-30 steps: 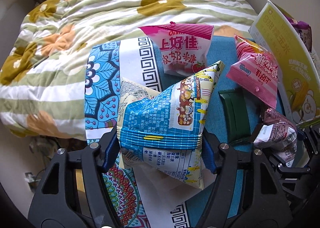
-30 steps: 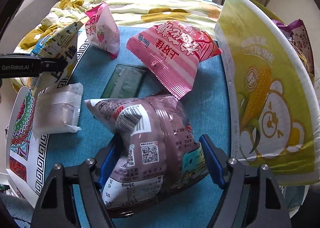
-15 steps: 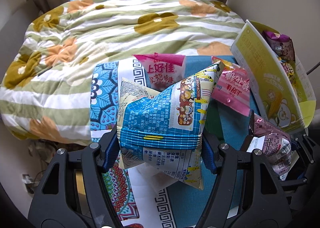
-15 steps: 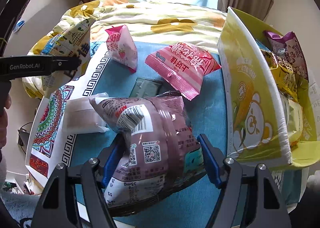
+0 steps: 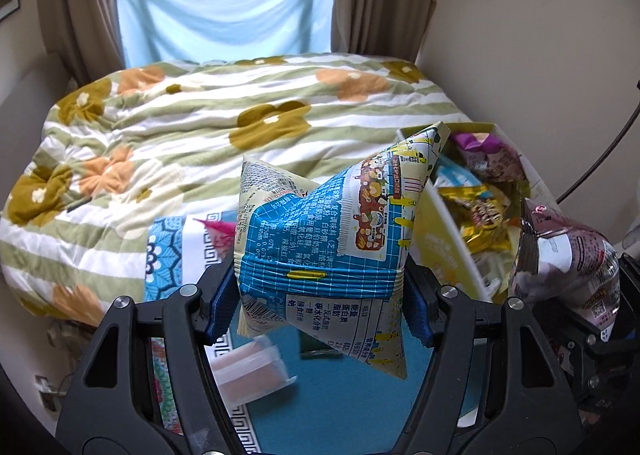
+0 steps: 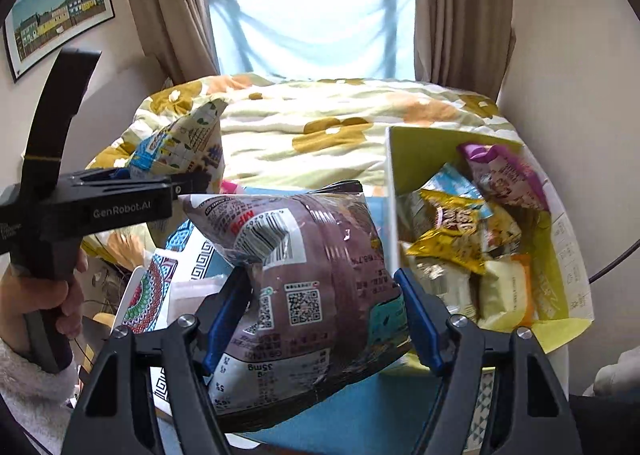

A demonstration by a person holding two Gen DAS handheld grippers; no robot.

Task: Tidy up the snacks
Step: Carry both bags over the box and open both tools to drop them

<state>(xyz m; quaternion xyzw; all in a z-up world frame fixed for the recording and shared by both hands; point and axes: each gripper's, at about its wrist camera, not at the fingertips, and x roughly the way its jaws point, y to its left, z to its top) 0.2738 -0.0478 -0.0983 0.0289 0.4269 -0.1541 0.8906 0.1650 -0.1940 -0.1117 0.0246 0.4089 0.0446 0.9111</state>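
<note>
Overhead, left gripper (image 5: 320,291) clamping blue packet (image 5: 332,239), right gripper (image 6: 320,319) clamping brown packet (image 6: 304,279), beside crowded yellow box (image 6: 400,175).

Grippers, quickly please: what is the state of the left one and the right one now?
Left gripper: closed on the blue snack bag, lifted.
Right gripper: closed on the brown snack bag, lifted.

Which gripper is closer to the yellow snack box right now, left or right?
Right. The right gripper, holding the brown packet, is right beside the yellow box. The left gripper, holding the blue packet, is on its far side.
</note>
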